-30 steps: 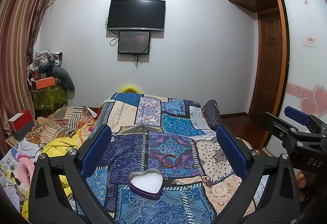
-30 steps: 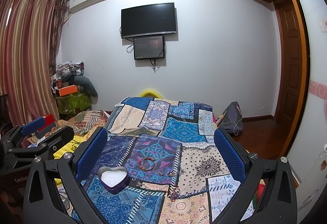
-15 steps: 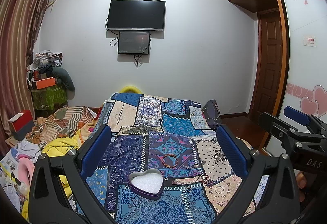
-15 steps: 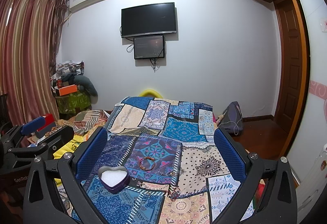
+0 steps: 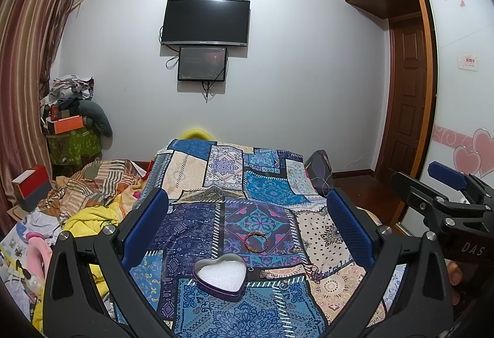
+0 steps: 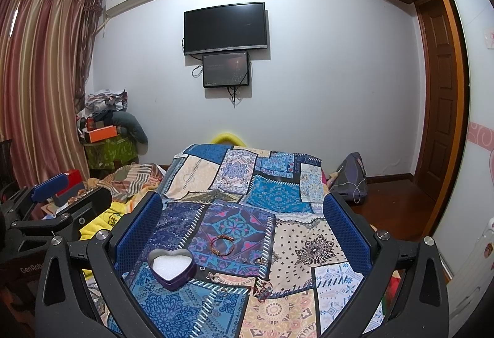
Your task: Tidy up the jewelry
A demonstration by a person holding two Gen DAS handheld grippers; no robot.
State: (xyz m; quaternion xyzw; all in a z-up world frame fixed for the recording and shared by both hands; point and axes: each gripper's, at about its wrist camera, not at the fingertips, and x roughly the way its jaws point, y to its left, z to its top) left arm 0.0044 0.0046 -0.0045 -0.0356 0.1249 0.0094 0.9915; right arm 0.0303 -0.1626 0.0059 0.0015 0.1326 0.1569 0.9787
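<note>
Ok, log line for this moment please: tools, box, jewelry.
left tool: open, empty | right tool: open, empty | heart box: open, white pad, no jewelry | bracelet: on bedspread beyond box | small pieces: loose on bedspread

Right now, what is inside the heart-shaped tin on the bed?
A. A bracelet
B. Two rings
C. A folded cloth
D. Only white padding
D: the heart-shaped tin shows only its white padding, while the bracelet lies on the patchwork bedspread beyond it.
</note>
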